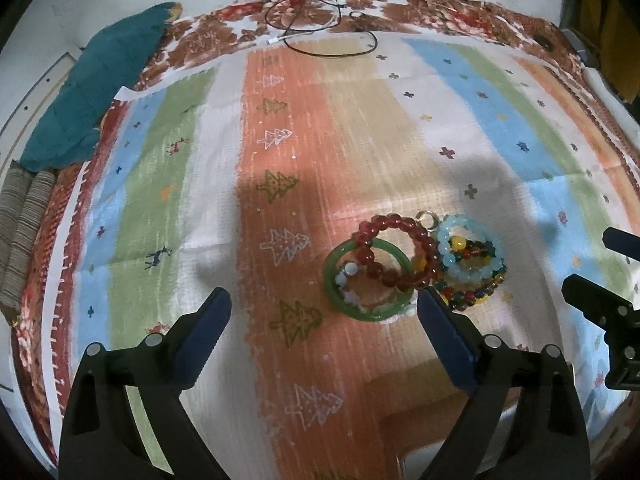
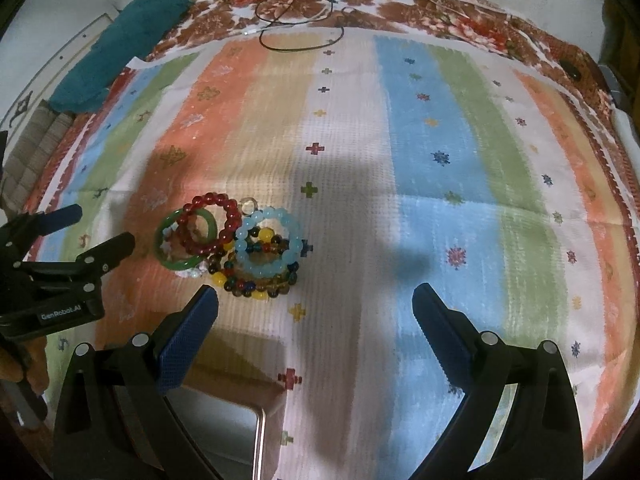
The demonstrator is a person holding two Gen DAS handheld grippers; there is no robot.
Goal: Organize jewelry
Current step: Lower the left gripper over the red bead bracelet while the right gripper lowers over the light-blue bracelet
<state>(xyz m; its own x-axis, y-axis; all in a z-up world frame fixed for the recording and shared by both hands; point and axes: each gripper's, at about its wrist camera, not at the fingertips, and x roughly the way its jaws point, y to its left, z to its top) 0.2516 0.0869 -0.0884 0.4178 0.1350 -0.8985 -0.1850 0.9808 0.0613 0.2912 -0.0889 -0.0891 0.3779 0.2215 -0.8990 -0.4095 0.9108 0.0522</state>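
At the far left edge a teal cloth (image 1: 96, 92) lies partly off the striped tablecloth (image 1: 168, 184), and its upper end is cut by the round border of the lens; beside it a grey ribbed thing is too dark to name. The left gripper (image 1: 324, 300) has its jaws wide apart with nothing between the pads, only bare orange stripe under the gap. Just at the tip of its right finger (image 1: 444, 332) begins the heap of jewelry: a green bangle (image 1: 340, 300) lies flat, and this finger covers the near right part of the heap. Some pale beads lie inside the bangle, but their shape is hard to make out. A red bead bracelet (image 1: 400, 276) leans across the bangle, a small clear ring (image 1: 430, 218) sits at the far side, and a light blue bead bracelet (image 1: 472, 268) rests on a multicoloured bead bracelet (image 1: 476, 296), whose lower part is partly hidden. In the right wrist view the same heap lies just beyond the left finger (image 2: 188, 340) of the right gripper (image 2: 316, 300), so it is to the left of the gap and not inside it. The right gripper is also spread wide and holds nothing. Near the bottom of this view a box-like thing with a metal edge (image 2: 260, 440) is cut off, and I cannot tell what it is. At the far edge thin cables (image 2: 300, 28) lie blurred.
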